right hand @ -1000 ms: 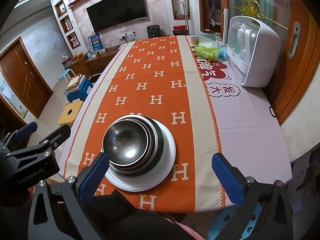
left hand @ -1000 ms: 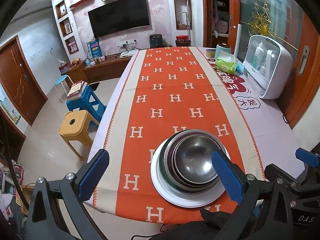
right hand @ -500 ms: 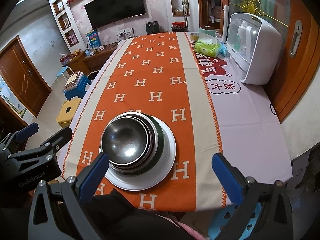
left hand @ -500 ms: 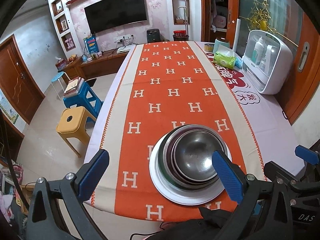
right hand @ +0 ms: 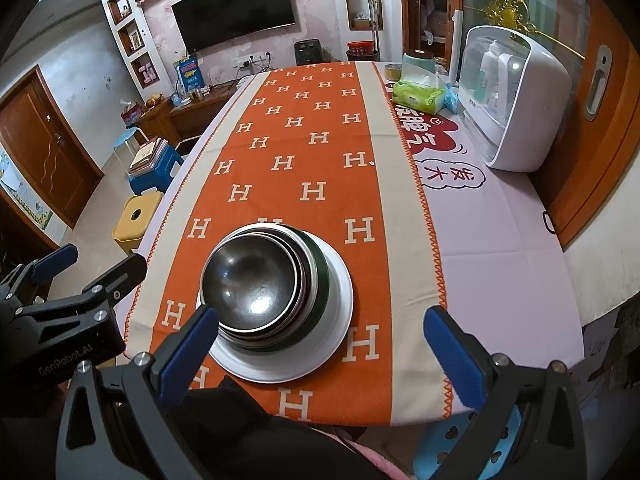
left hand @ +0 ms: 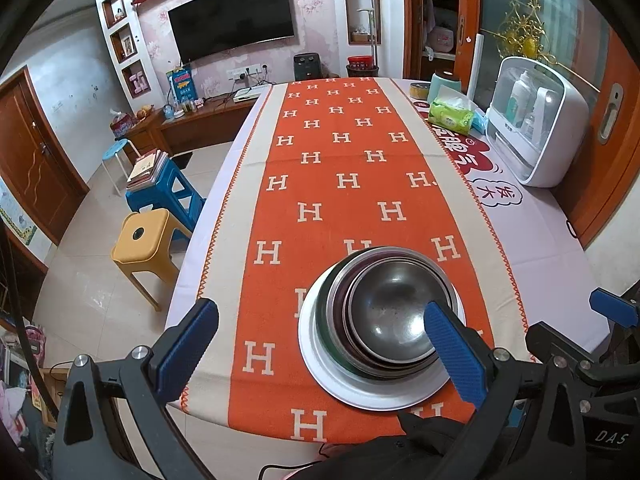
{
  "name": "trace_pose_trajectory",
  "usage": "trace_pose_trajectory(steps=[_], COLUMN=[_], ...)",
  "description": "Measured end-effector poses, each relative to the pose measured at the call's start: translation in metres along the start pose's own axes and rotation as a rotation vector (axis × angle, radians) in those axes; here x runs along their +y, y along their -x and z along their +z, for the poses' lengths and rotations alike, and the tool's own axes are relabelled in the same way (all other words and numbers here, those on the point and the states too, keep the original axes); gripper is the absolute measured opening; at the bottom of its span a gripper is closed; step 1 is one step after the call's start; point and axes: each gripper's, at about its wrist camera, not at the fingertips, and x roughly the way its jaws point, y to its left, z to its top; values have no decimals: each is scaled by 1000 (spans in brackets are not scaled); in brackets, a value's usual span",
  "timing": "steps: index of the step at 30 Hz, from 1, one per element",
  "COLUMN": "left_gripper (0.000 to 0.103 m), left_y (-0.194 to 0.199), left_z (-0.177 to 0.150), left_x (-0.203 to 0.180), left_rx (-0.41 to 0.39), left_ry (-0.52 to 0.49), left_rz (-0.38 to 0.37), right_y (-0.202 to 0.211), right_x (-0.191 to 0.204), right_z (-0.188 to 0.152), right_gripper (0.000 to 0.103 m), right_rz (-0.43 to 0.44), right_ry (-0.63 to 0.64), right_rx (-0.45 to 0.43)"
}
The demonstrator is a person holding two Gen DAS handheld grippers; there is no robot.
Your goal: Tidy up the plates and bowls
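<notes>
Both grippers are hovering at the near edge of the worktop (left hand: 532,240), fingers spread wide and holding nothing: the left gripper (left hand: 320,348) is sitting just left of the stack of metal bowls (left hand: 384,312) nested on the white plate (left hand: 320,360), and the right gripper (right hand: 320,350) just right of it. The left view is showing the right gripper's body beside the plate. The right view is showing the left gripper's body on the plate's other side.

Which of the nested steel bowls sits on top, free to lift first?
The smallest, innermost shiny steel bowl: its whole inside shows, while the wider bowls under it show only rims. The stack sits on the white round plate.
</notes>
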Motion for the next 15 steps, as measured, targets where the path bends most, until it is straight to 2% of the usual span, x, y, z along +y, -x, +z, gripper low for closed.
trace_pose_trajectory(steps=[15], left_gripper=[102], left_y=[-4], left_z=[0], left_x=[2], left_rx=[4], left_ry=[-2], left_rz=[3], right_y=[-2], right_x=[2], right_z=[1], right_gripper=[103], right_rz=[-1], right_ry=[2], right_rx=[5])
